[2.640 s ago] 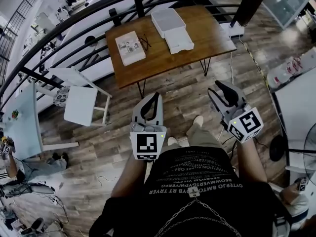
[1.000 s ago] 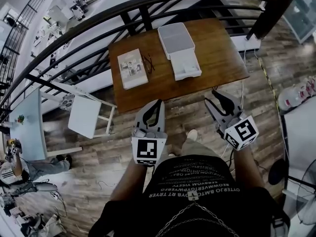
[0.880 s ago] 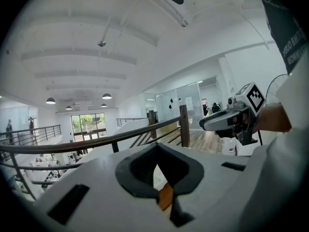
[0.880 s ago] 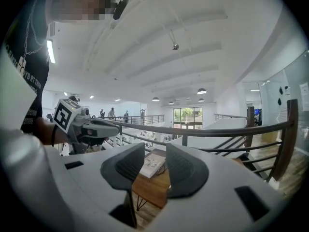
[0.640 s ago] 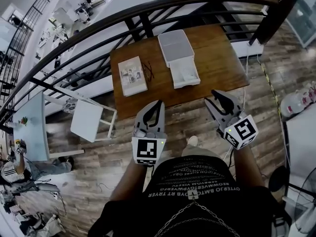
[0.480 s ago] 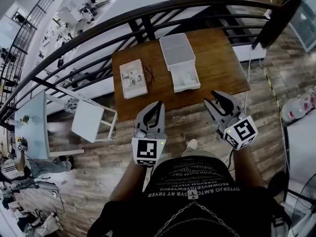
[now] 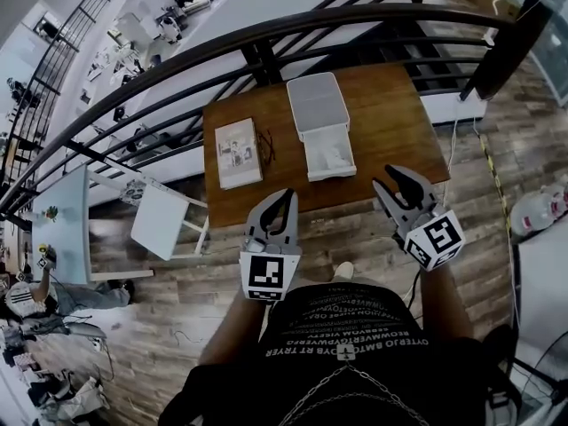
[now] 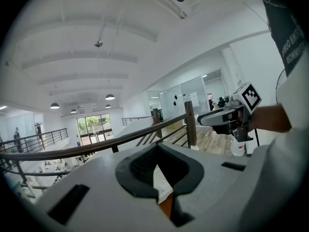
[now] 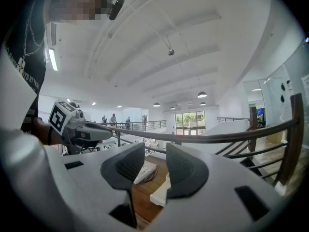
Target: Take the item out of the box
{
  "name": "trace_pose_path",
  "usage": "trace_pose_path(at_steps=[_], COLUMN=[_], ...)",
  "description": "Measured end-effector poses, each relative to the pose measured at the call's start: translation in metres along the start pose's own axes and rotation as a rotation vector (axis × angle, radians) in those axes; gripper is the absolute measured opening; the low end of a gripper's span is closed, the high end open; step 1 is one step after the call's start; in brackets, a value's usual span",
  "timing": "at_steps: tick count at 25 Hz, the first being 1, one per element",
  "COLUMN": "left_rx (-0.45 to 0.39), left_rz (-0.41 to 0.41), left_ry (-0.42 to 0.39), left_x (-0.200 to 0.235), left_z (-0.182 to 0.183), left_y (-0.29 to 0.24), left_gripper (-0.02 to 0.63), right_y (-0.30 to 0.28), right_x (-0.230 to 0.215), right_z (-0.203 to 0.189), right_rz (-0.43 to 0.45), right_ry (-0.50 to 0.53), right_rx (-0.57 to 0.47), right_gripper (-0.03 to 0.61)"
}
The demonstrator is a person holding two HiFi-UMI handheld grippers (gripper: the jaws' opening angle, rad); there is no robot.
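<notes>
head view shows the open white box (image 7: 310, 154) lying on the wooden worktop (image 7: 390, 122), its lid (image 7: 317, 103) just behind it and a booklet (image 7: 238, 152) to its left. the item (image 7: 330, 152) sits inside the box as a pale, low shape that fills most of the tray; what it is cannot be told from here. both tools hang short of the worktop's near edge, well apart from the box. the left tool (image 7: 286, 195) has its tips together with nothing in them, and the right tool (image 7: 404, 177) has its jaws apart and empty, the box showing through the gap in the right gripper view. judging by its flat, pale look, the item is probably light, with a smooth wrapping that may slide under the pads. the box looks like thin card and would likely lift along with it. a sensible hold is a pinch on a raised edge or corner of the item, while the other tool presses the box rim down.
</notes>
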State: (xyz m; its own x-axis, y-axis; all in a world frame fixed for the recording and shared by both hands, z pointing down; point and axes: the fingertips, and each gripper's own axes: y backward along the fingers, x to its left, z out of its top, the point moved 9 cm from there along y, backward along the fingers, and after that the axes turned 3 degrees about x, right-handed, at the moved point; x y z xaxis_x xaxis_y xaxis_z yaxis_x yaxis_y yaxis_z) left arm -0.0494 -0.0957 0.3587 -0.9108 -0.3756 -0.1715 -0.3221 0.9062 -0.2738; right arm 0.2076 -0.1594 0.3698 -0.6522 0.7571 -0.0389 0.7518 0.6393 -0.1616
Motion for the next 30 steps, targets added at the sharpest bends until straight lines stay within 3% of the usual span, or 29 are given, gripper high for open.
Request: trace_pose_path(at_steps=[14,30], left_rx=[0.013,0.007], left_rz=[-0.023,-0.04], left_ry=[-0.003,0.015], left_x=[0.001,0.09], left_z=[0.001,-0.001], left_y=[-0.022,-0.11], left_gripper=[0.006,0.006], right_y=[-0.012,-0.133], right_x=[-0.02,-0.067], right_z=[-0.022,-0.075], right_rz=[-0.016,-0.027], right_ry=[-0.055,-0.1], right_rx=[0.037,0.209], right_gripper=[0.137,0.133])
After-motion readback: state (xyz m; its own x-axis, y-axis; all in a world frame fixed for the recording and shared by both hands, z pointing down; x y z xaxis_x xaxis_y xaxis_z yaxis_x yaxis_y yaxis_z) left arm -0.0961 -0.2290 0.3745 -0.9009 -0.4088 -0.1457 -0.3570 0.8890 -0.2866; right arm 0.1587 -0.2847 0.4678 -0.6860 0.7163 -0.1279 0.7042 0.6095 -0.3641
